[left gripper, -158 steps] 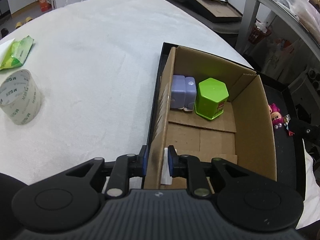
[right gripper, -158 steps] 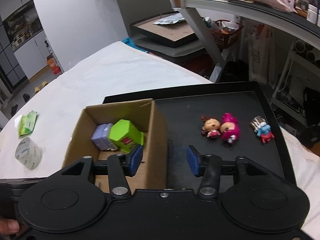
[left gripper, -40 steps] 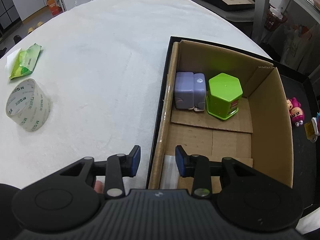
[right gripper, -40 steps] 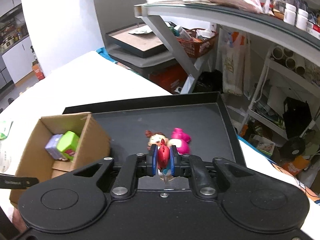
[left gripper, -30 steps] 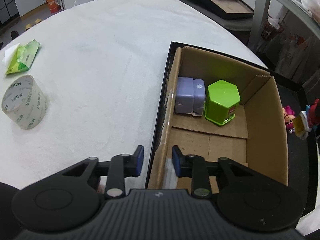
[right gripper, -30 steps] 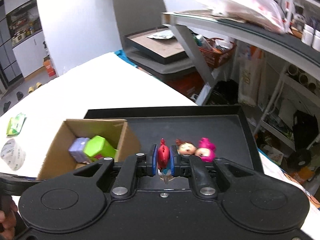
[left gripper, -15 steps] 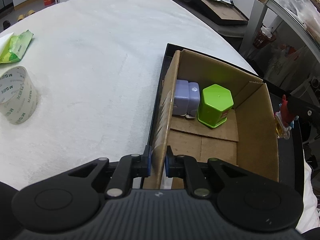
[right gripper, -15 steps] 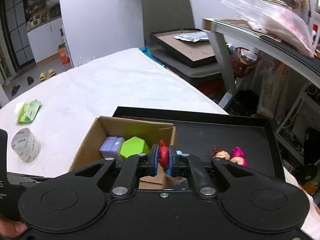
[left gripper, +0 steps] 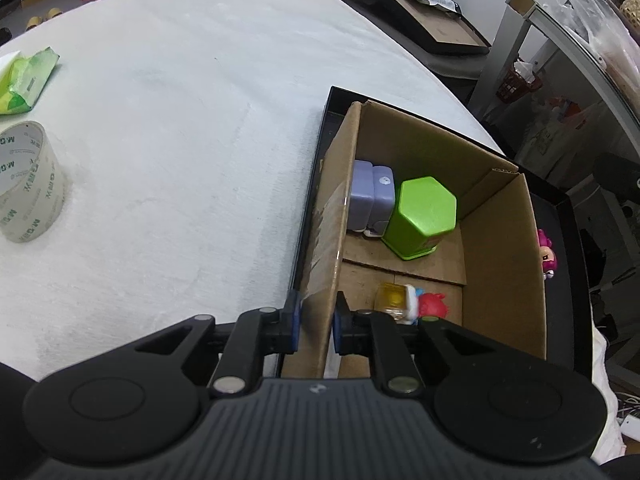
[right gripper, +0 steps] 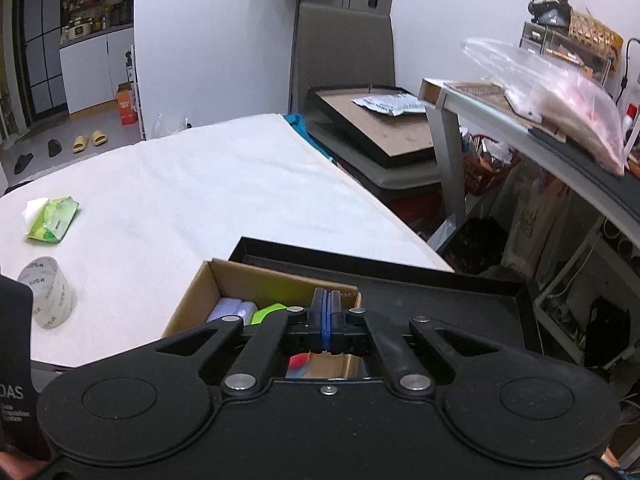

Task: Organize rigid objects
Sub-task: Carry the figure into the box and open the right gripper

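L hand-held gripper [left gripper: 314, 322] clamped on cardboard box [left gripper: 500, 216] wall; R hand-held gripper [right gripper: 326, 320] closed, empty.

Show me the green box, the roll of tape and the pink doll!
green box [left gripper: 426, 208], left wrist view, on its flat top.
roll of tape [left gripper: 24, 188], left wrist view, on its outer side.
pink doll [left gripper: 546, 254], left wrist view, on its head.

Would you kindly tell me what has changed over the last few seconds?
The right gripper carried the small red-and-yellow toy figure from the black tray into the cardboard box, released it, and is shut and empty. The left gripper re-clamped the box's left wall. The purple block and green hexagonal container stayed put.
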The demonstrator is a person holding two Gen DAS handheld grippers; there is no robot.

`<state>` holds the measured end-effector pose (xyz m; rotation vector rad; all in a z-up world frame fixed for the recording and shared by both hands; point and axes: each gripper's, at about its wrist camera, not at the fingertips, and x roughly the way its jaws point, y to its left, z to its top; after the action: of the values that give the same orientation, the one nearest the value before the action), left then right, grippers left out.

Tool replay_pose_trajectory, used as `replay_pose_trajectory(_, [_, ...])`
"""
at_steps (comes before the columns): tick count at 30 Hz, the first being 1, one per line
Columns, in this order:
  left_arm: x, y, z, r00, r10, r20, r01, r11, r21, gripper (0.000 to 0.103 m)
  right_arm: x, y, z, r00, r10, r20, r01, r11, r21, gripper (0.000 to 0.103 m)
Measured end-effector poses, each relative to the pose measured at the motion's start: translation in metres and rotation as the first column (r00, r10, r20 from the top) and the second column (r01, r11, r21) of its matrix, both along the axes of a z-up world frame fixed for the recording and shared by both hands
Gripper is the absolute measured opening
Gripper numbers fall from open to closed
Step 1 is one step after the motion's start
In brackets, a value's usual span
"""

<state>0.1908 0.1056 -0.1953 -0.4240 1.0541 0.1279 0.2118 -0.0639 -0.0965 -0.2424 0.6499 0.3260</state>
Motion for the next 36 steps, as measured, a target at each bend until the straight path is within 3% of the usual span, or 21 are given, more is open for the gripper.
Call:
replay_pose_trajectory(13, [-0.001, 0.005, -0.001, 1.000, -0.018, 0.007, 0.018, 1.000, -0.013, 0.015, 0.001, 0.009, -0.007, 0.999, -0.014, -0.049, 0.014, 1.000, -0.002, 0.000])
replay_pose_trajectory(27, [0.000, -0.010, 0.006, 1.000, -0.015, 0.005, 0.015, 0.998, 0.059, 0.015, -0.001, -0.042, -0.022, 0.992, -0.076, -0.096, 0.081, 0.996, 0.043, 0.001])
replay_pose_trajectory(30, [0.002, -0.015, 0.006, 1.000, -0.016, -0.007, 0.016, 0.997, 0.076, 0.015, 0.000, -0.058, -0.027, 0.990, -0.093, -0.110, 0.101, 0.993, 0.065, 0.012])
replay_pose_trajectory(32, [0.003, -0.017, 0.006, 1.000, -0.015, -0.017, 0.016, 0.996, 0.087, 0.015, 0.000, -0.067, -0.031, 0.987, -0.108, -0.115, 0.117, 0.990, 0.078, 0.030])
replay_pose_trajectory(36, [0.005, -0.022, 0.007, 1.000, -0.011, -0.028, 0.015, 0.993, 0.117, 0.016, 0.001, -0.084, -0.037, 0.987, -0.122, -0.109, 0.132, 0.987, 0.095, 0.049])
